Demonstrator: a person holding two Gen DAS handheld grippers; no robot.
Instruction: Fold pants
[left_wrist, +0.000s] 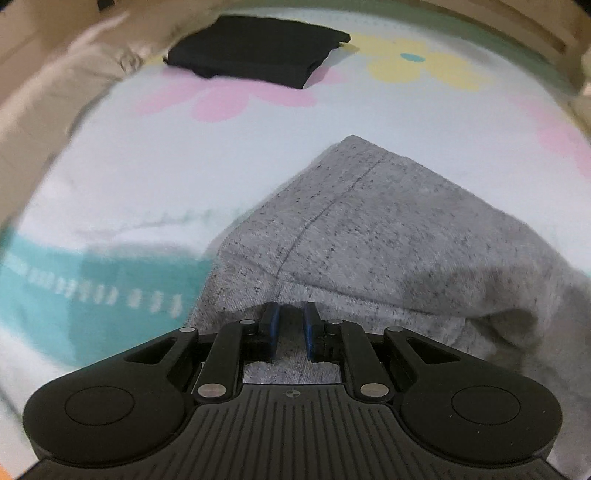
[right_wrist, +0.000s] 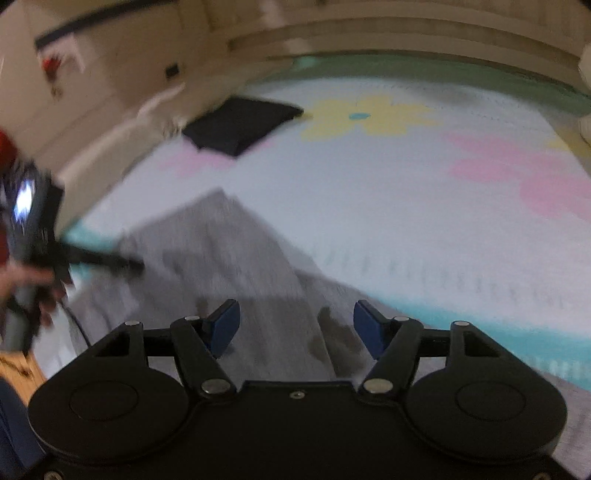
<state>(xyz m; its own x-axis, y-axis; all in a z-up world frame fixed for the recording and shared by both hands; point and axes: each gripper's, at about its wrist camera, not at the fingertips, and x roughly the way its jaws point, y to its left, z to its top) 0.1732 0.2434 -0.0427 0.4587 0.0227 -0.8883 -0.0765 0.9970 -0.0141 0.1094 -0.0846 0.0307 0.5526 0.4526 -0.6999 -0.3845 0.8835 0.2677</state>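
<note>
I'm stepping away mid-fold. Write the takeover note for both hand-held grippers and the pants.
Left hand-held gripper: jaws nearly closed, pinching a fold of the grey pants near their close edge.
Right hand-held gripper: open, nothing between its pads, hovering over the grey fabric.
Pants: lying on the flowered bedspread, partly folded, one corner pointing toward the far side.
Folded black garment: already at the far left corner.
Done: at least one fold seems made.
Left: probably finish folding, flatten, then release the left grip.
</note>
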